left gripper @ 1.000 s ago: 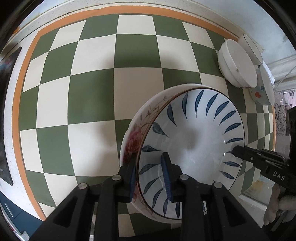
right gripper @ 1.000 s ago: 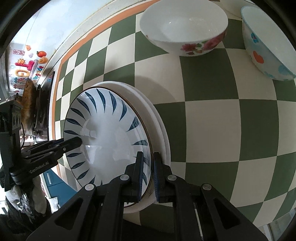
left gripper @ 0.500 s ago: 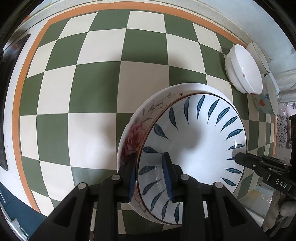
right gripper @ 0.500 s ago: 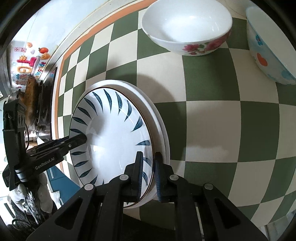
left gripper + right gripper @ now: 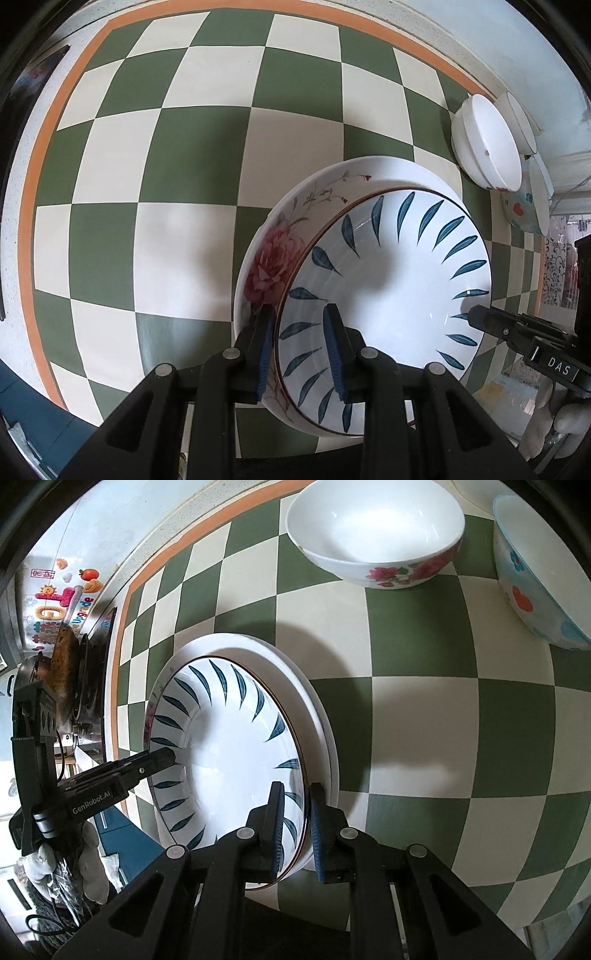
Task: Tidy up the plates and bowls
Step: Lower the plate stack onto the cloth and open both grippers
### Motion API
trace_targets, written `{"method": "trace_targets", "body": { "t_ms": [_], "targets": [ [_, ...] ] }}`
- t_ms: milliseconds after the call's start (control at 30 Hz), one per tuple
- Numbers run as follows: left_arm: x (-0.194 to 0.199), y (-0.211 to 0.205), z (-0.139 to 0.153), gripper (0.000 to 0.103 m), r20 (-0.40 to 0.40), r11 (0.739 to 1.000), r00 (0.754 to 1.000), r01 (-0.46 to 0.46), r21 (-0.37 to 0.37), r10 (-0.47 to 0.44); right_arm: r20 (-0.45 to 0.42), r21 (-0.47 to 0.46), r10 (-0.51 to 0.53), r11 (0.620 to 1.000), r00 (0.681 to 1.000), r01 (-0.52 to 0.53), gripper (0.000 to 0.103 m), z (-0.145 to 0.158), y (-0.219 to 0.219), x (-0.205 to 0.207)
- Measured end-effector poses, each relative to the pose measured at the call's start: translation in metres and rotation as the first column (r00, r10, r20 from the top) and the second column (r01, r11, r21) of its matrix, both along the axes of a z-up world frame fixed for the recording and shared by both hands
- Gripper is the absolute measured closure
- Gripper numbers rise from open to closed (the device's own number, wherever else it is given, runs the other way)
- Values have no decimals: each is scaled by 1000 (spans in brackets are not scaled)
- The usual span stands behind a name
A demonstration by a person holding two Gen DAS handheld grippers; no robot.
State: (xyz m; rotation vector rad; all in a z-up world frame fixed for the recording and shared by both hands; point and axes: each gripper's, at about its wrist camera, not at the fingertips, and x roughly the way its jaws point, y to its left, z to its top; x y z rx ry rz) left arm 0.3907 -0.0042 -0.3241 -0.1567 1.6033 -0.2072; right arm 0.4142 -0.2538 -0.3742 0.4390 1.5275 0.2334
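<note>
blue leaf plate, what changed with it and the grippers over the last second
Very little. The blue leaf plate still sits nested in the rose dish, with the left gripper still clamped on its rim. The right gripper eased its pinch very slightly but keeps the opposite rim between its fingers. The floral bowl and the dotted bowl stayed put on the checkered tabletop.

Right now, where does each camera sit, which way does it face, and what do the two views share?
Left wrist: on the left gripper, facing steeply down at the leaf plate stacked in the rose plate; own fingers straddle both rims.
Right wrist: on the right gripper, facing steeply down at the opposite rim; own fingers and a gloved hand show.
Shared: the plate stack, checkered tablecloth, flowered bowl, dotted bowl, and each other's gripper.
</note>
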Motion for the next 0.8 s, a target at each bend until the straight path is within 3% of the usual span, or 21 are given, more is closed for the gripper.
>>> {"method": "trace_targets", "body": {
  "t_ms": [300, 567, 633, 800],
  "targets": [
    [-10, 0, 25, 79, 84, 1000, 996, 6, 25, -8, 26, -50, -30, 998, 999, 31, 87, 9, 2, -9],
    [-61, -8, 95, 78, 259, 996, 965, 31, 85, -52, 142, -151, -24, 987, 990, 45, 86, 63, 23, -54],
    [-75, -8, 110, 78, 291, 996, 955, 35, 84, -58, 176, -162, -23, 985, 984, 53, 83, 81, 31, -72],
    [-109, -4, 148, 75, 368, 995, 927, 42, 96, -75, 276, -205, -28, 975, 961, 88, 65, 133, 49, -117]
  ]
}}
